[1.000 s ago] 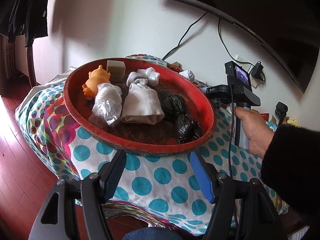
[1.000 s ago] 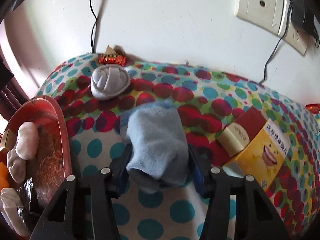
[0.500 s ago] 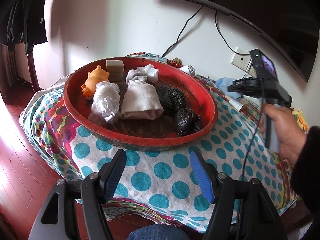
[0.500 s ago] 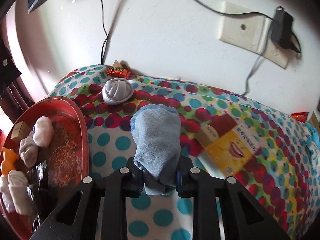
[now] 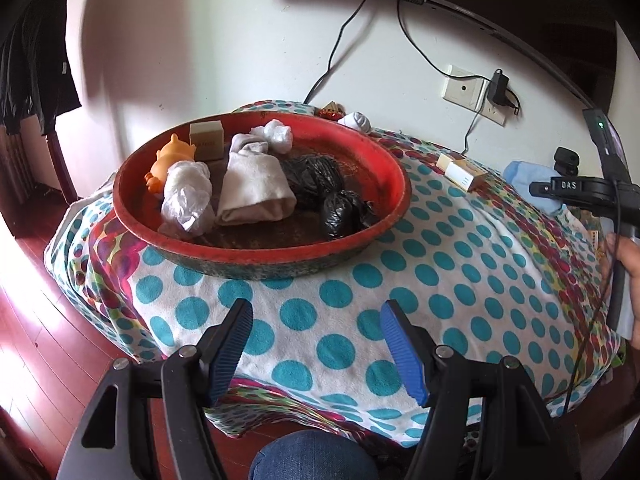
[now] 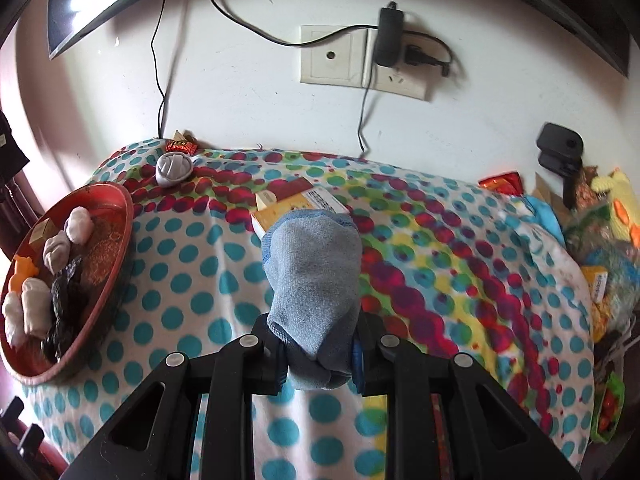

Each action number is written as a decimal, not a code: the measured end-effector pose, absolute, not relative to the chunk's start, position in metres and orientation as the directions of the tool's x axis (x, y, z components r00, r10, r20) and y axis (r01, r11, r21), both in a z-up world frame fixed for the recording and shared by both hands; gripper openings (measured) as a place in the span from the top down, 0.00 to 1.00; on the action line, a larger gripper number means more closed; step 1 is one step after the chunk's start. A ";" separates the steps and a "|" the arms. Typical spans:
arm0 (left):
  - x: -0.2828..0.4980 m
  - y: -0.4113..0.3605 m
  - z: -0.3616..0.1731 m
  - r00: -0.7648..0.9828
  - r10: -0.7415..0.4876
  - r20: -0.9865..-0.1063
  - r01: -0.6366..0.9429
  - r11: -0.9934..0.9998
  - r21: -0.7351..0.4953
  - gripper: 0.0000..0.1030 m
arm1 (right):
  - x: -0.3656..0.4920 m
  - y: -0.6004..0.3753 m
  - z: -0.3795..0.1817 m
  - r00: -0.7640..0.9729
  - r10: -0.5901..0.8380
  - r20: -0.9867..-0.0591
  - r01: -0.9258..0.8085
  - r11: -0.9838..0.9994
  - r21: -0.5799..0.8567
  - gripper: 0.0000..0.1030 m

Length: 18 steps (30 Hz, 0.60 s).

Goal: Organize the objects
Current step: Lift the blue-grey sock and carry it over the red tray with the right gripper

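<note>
Right wrist view: the right gripper (image 6: 318, 354) is clamped on a soft blue sock (image 6: 314, 276), its knit cloth bunched between the black fingers and raised clear of the fleecy polka-dot blanket (image 6: 192, 280). Past the sock lies a flat yellow-and-maroon carton (image 6: 298, 200); a balled grey sock (image 6: 174, 168) sits near the wall beside a shiny candy wrapper (image 6: 181, 145). The round red tray (image 5: 400, 184) rests on the blanket at the left, holding crinkled black plastic bags (image 5: 332, 196), a folded white cloth (image 5: 254, 190), a clear plastic bag (image 5: 186, 196), an orange rubber toy (image 5: 168, 160) and a small tan box (image 5: 207, 140). The left gripper (image 5: 318, 342) hovers before the tray, ribbed blue pads (image 5: 402, 350) wide apart with nothing between them.
</note>
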<state>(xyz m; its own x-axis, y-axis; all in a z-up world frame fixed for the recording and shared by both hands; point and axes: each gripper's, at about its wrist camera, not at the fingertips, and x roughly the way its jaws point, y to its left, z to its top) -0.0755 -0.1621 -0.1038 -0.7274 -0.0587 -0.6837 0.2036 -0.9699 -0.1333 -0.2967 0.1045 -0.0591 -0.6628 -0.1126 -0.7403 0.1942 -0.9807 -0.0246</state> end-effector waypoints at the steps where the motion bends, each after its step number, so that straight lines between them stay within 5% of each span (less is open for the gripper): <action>1: -0.075 -0.159 -0.104 -0.723 -0.058 -0.689 0.196 -0.973 -0.124 0.34 | -0.291 0.108 -0.060 -0.664 -0.116 -0.739 0.194 -0.981 -0.021 0.79; 18: -0.031 -0.142 -0.114 -0.675 -0.013 -0.737 0.138 -0.985 -0.108 0.34 | -0.231 0.116 -0.050 -0.675 -0.190 -0.713 0.240 -0.970 0.031 0.78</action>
<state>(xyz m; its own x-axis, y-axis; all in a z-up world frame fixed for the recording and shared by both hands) -0.0305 -0.1422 -0.1142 -0.6754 -0.0133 -0.7373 0.1376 -0.9846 -0.1082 -0.2305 0.1155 -0.0495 -0.6754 -0.1900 -0.7125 0.2404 -0.9702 0.0309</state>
